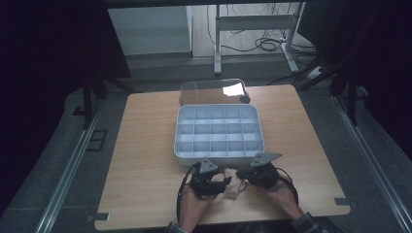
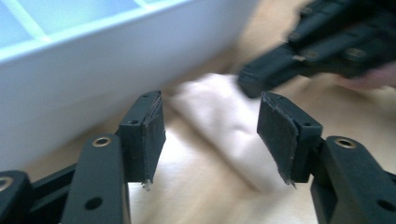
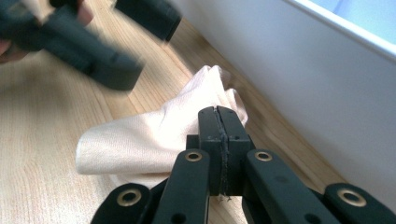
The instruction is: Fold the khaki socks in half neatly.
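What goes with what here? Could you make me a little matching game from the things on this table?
Things:
1. left gripper
2. right gripper
3. cream cloth
4. divided tray

States or places:
A. pale grey-white, in the middle of the table, all its compartments bare
B. jaws pressed together
C. crumpled on the wood beside the tray's near wall
D. jaws apart, the cloth lying ahead between them

Pairs: 1-D, 2-B, 3-C, 4-A
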Action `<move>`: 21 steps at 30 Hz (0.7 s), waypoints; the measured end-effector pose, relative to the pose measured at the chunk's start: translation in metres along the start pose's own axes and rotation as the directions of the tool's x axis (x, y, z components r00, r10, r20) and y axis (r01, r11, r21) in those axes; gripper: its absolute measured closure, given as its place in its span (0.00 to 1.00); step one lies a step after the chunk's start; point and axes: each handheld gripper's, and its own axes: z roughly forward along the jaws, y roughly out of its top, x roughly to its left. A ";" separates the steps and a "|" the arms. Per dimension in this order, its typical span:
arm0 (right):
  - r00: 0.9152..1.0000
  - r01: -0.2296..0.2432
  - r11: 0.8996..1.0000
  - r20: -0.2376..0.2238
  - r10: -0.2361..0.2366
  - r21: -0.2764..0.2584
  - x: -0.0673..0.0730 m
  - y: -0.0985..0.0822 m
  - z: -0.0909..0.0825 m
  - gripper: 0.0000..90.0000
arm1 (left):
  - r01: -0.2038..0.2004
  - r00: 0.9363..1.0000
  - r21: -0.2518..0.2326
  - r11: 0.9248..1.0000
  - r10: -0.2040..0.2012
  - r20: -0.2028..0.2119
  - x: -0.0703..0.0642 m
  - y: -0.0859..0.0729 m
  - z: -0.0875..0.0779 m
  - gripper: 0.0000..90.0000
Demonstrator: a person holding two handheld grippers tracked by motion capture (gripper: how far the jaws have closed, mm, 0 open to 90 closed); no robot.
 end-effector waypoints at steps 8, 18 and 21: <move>0.998 0.040 0.999 -0.040 -0.040 0.003 0.005 0.001 0.003 1.00 | 0.009 0.998 -0.002 1.000 -0.009 -0.059 0.011 -0.006 0.004 0.39; 0.993 0.075 0.997 -0.089 -0.075 -0.003 0.011 0.001 0.006 1.00 | 0.017 0.997 0.038 0.999 -0.014 -0.077 0.014 -0.010 0.018 0.36; 0.993 0.074 0.997 -0.088 -0.074 -0.005 0.011 0.000 0.005 0.99 | 0.029 0.997 0.049 0.998 -0.025 -0.072 0.015 -0.012 0.022 0.36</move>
